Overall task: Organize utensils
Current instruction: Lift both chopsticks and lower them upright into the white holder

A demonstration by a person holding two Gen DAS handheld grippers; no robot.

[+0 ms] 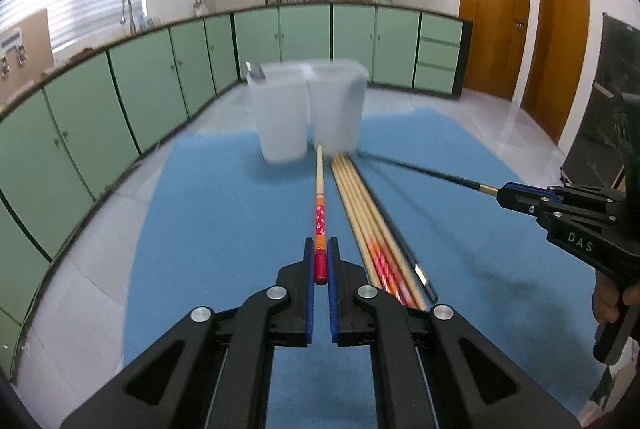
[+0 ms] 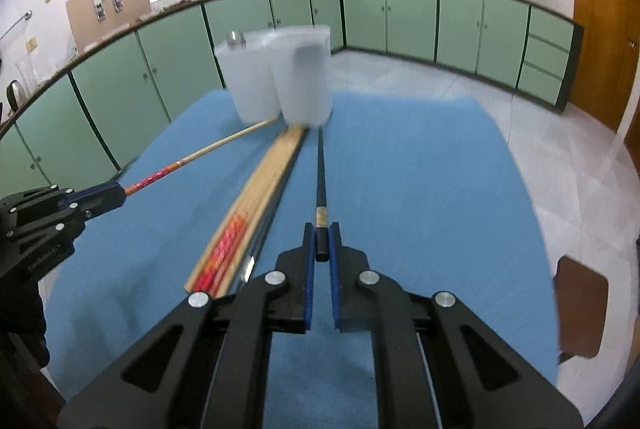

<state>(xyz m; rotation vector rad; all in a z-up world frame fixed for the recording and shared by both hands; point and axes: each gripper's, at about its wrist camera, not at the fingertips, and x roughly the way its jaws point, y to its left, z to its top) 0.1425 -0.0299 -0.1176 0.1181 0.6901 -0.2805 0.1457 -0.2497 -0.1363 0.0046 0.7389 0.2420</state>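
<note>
Now both grippers are clamped tight, each on a single chopstick: the left gripper (image 1: 321,261) has its pads squeezed on the red butt of the wooden chopstick (image 1: 319,189), and the right gripper (image 2: 321,241) is pinched on the blunt end of the black chopstick (image 2: 321,173). Each stick runs out long ahead of its jaws, tips reaching toward the foot of the two frosted cups (image 1: 306,109) at the far end of the blue mat (image 1: 224,229). The rest of the bundle (image 1: 372,221) lies flat on the mat between the two held sticks, just beside them. Here's the danger: a grip this far back leaves a long lever, so any knock of a tip against a cup wall could swivel the stick in the pads or tip a cup, and the cups look light. The two tips sit close together near the cups, so they might cross and tangle. A dragging tip could also scatter the bundle, and one cup already holds something metal (image 1: 256,70) at its rim
</note>
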